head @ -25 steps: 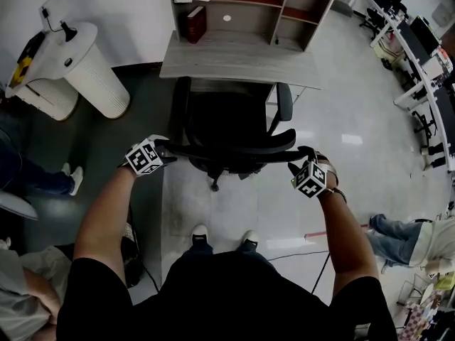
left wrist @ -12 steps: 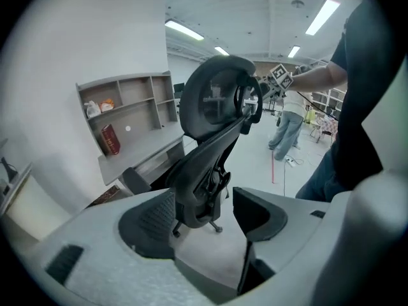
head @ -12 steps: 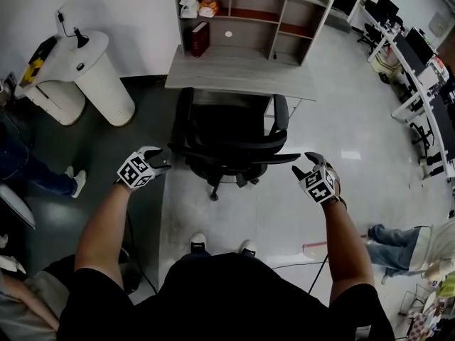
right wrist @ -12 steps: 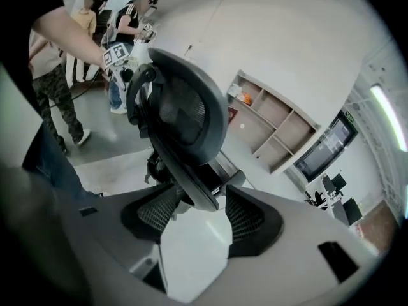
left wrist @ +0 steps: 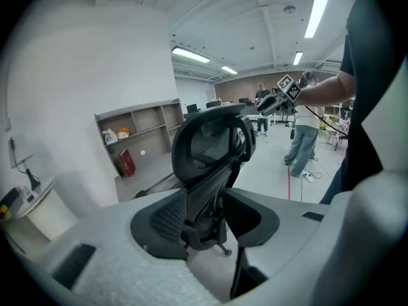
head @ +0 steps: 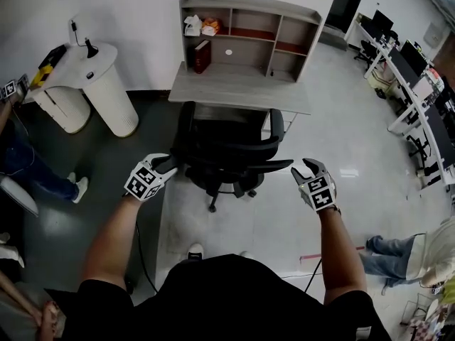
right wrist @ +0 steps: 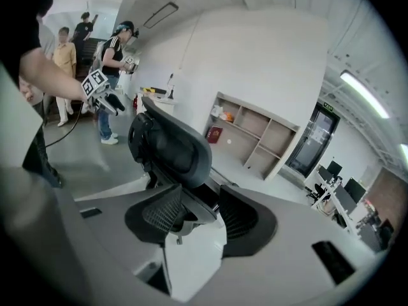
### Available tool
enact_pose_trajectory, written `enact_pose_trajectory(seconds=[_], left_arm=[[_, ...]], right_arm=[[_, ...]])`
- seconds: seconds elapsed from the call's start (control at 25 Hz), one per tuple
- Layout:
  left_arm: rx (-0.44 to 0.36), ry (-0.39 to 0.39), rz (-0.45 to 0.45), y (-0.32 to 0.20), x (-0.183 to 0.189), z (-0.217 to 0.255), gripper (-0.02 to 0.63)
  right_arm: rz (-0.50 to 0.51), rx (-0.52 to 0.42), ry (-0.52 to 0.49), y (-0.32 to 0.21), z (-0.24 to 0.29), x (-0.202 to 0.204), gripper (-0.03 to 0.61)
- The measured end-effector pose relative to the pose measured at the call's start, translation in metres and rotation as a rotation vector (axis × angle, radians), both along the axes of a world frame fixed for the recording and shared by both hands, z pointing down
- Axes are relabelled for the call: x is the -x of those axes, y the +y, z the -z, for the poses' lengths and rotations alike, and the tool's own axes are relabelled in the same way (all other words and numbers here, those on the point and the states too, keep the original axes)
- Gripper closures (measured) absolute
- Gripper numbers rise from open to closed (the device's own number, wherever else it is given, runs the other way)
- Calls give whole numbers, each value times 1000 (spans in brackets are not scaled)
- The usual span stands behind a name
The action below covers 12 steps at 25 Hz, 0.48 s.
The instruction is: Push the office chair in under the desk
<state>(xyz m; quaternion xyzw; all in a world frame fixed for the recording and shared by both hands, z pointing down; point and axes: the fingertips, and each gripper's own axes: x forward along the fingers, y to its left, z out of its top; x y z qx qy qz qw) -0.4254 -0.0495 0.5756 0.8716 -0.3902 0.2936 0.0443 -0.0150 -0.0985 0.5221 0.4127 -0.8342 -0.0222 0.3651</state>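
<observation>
The left gripper [head: 163, 166] and the right gripper [head: 304, 170] have jaws apart, just closing a bit, holding nothing. They sit beside the back of the office chair [head: 229, 148], maybe not touching. Its seat is mostly under the desk [head: 242, 91]. The push looks nearly done; next, a small shove if needed.

Inventory as we count it: one black mesh office chair [head: 229, 151] with two black armrests, namely the armrest [head: 184, 123] toward the stands and the armrest [head: 277, 124] opposite. One grey wooden desk [head: 242, 91] topped by a shelf unit. On its shelves we count one dark red book [head: 202, 55], one white crumpled bundle [head: 191, 25] and one orange packet [head: 208, 28]. Two white ribbed cylindrical stands — the nearer stand [head: 112, 96] and the farther stand [head: 62, 110].
</observation>
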Motion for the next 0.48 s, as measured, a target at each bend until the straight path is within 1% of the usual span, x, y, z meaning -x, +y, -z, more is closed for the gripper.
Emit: enact_pose_trajectory(seconds=[0.04, 0.08, 0.16, 0.2, 0.24, 0.32, 0.48], left_arm=[[-13, 16, 2, 2, -6, 6, 437], [-24, 32, 2, 4, -12, 11, 466], [-43, 56, -5, 10, -25, 19, 497], [-52, 64, -11, 12, -31, 22, 524], [-62, 76, -19, 15, -36, 25, 534], [-75, 103, -38, 19, -46, 32, 580], [-92, 122, -62, 24, -61, 45, 597]], right_arm=[[-8, -12, -26, 2, 6, 1, 388], [-16, -23, -53, 3, 13, 3, 399], [-28, -43, -107, 6, 26, 7, 419], [-32, -50, -132, 7, 31, 9, 427], [-35, -56, -154, 9, 36, 12, 436], [-40, -69, -192, 12, 43, 17, 448], [-58, -88, -230, 13, 54, 20, 468]])
